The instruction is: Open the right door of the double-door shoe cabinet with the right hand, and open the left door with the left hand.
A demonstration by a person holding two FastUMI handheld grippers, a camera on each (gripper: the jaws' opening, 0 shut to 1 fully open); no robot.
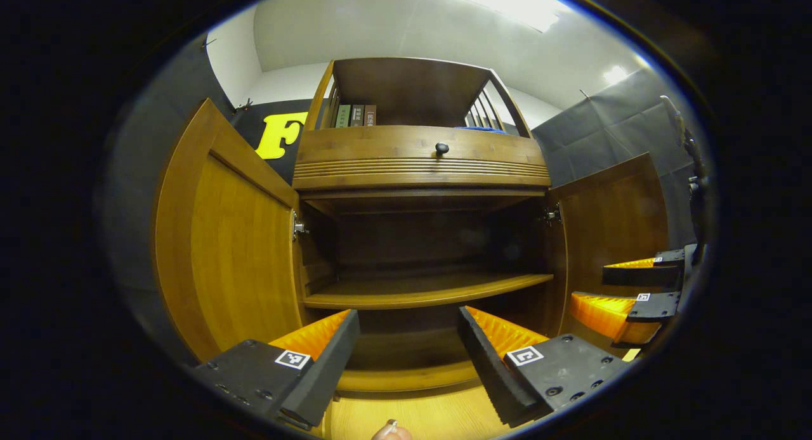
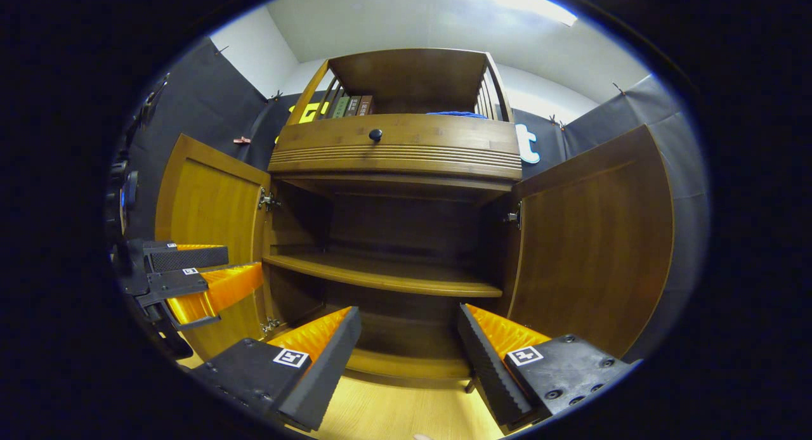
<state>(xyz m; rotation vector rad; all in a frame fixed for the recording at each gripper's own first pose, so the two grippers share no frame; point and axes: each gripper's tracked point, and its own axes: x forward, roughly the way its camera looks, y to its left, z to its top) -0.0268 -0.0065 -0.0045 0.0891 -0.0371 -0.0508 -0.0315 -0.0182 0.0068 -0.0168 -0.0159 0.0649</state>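
The wooden shoe cabinet (image 1: 419, 237) (image 2: 393, 237) stands in front of both grippers with both doors swung wide. Its left door (image 1: 222, 243) (image 2: 209, 218) and right door (image 1: 609, 218) (image 2: 590, 243) stand outward. Inside, a shelf (image 1: 425, 291) (image 2: 387, 272) is bare. My left gripper (image 1: 406, 357) is open, low before the cabinet's middle, holding nothing; it also appears as the left gripper (image 2: 196, 275) beside the left door. My right gripper (image 2: 406, 357) is open and holds nothing, and appears as the right gripper (image 1: 641, 288) by the right door.
Above the doors is a drawer front with a dark knob (image 1: 441, 149) (image 2: 375, 135). An open top shelf holds several books (image 1: 355, 115) and a blue item (image 1: 479, 129). Pale wooden floor (image 1: 412, 414) lies in front. Black cloth walls stand on both sides.
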